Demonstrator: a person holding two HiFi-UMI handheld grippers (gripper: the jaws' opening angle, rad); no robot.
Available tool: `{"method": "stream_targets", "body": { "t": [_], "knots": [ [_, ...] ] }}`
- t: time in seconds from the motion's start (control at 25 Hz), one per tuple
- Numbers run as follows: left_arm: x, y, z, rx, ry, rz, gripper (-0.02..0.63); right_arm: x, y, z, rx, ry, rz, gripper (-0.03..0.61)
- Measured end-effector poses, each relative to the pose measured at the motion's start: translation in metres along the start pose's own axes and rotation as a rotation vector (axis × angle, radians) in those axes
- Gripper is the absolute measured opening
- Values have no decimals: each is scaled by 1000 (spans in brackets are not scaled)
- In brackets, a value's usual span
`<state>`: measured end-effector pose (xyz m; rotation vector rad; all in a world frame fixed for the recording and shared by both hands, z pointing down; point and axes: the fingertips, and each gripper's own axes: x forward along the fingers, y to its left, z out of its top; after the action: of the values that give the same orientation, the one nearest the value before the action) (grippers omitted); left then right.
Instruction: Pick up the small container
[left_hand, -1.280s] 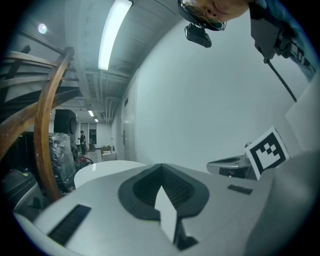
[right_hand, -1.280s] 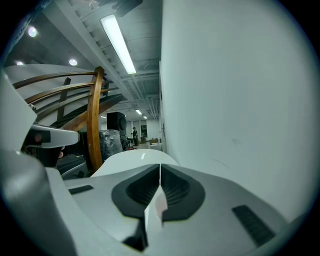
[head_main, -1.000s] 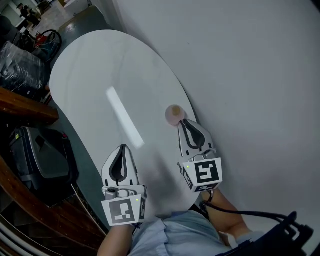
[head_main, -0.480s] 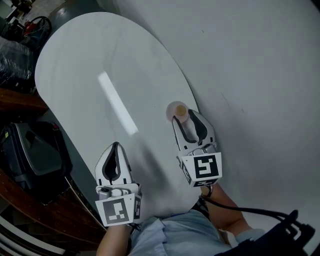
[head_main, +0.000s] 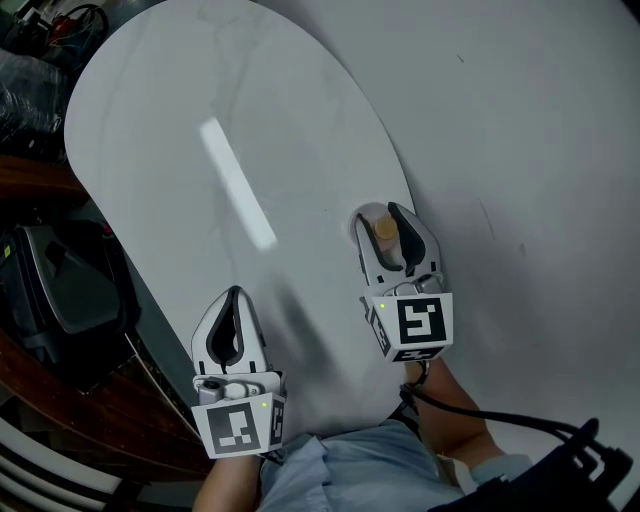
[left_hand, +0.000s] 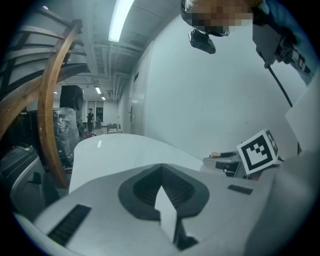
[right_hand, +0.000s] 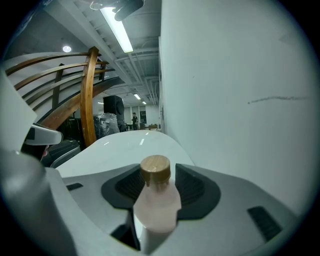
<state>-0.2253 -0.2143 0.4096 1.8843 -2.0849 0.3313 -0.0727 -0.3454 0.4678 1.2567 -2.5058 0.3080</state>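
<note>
Container (right_hand: 156, 200), pink with tan cap, stands between spread fingers of right gripper (head_main: 382, 215); left gripper (head_main: 233, 294) fingers closed.

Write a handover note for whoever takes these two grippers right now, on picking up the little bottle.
Left gripper: shut, empty, at the near edge of the white oval table.
Right gripper: open, fingers either side of the small pale pink bottle with a tan cap, not pressing it.
Bottle: upright on the table, by the wall-side edge.
Done: right gripper placed round the bottle.
Left: close on it and lift.
</note>
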Motion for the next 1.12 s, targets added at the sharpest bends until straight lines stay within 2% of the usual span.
{"method": "stream_targets", "body": {
  "t": [0.32, 0.48, 0.84, 1.12],
  "knots": [
    [0, 7, 2, 9, -6, 1, -2, 2, 5, 7, -21, -7, -6, 167],
    [0, 8, 2, 9, -9, 7, -2, 2, 5, 8, -56, -5, -17, 114],
    [1, 7, 6, 34, -53, 34, -2, 3, -2, -9, -41, 19, 7, 110],
    [-16, -2, 31, 45, -124, 41, -2, -18, 8, 24, -45, -39, 51, 109]
  ]
}}
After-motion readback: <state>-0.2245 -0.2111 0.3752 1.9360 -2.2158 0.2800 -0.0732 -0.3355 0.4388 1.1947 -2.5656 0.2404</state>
